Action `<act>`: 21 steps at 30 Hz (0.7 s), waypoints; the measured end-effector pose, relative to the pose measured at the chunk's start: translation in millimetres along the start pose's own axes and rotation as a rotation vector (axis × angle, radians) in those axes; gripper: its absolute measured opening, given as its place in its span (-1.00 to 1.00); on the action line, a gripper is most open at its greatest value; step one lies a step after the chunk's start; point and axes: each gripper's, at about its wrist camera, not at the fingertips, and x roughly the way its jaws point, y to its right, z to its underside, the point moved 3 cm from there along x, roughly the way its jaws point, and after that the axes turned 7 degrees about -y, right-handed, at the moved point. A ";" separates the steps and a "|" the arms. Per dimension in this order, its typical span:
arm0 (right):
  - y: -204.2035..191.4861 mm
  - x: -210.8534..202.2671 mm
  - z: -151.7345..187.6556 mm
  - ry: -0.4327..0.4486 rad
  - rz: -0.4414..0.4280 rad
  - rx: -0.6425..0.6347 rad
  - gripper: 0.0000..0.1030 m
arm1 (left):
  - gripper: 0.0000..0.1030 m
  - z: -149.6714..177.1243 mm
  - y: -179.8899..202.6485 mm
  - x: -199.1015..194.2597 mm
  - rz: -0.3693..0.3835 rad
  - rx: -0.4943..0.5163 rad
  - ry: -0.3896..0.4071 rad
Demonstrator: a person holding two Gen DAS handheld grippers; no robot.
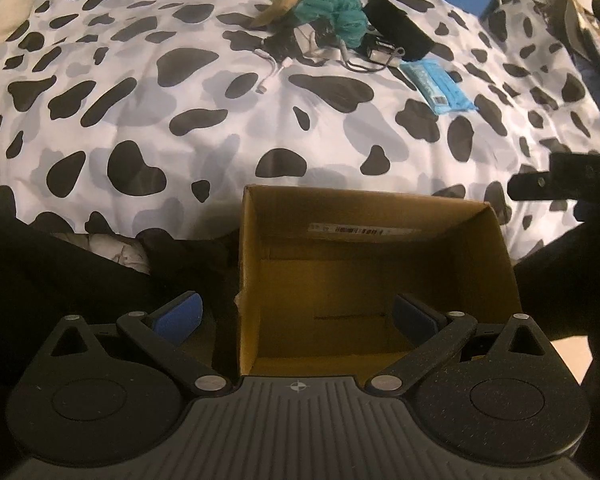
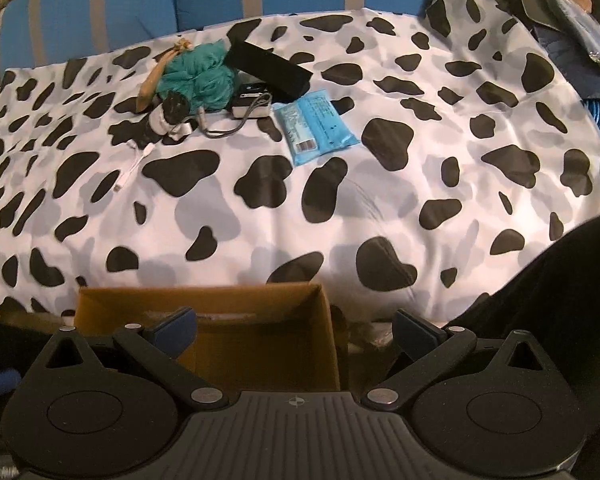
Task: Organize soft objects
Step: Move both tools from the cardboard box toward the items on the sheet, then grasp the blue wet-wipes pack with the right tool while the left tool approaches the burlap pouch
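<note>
1. Nearest the left wrist camera, the left gripper [image 1: 298,314] hangs over the open cardboard box [image 1: 496,256] with its blue pads spread wide and nothing between them; the box looks empty inside.
2. Right gripper [image 2: 296,330] is likewise spread and empty, hovering at the box's right wall [image 2: 326,320], near the front edge of the cow-print duvet [image 2: 340,184].
3. Soft things lie in a cluster at the far side of the bed: a teal mesh sponge [image 2: 198,76], a black pouch [image 2: 268,68] and a blue tissue pack [image 2: 314,126].
4. Mixed in with them are a small camera [image 2: 252,100] with its strap and a white cable [image 2: 134,164], so I judge it best to pinch the sponge from above, clear of the cords.
5. Between box and cluster the duvet is bare, giving an easy reach.
6. Clutter crowds the far right edge; keep the carry path central and lift over the box rim.
</note>
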 end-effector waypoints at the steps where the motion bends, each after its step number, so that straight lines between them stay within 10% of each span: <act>1: 1.1 2.4 -5.2 -0.001 0.002 0.002 1.00 | 1.00 -1.0 -1.1 -1.1 0.009 -0.010 0.007; 12: 29.1 20.4 -53.3 0.072 0.144 -0.093 1.00 | 1.00 -29.1 4.9 -22.7 0.145 -0.063 0.138; 21: 41.9 25.5 -53.1 0.095 0.098 -0.193 1.00 | 1.00 -81.4 34.7 -16.2 0.073 0.124 0.164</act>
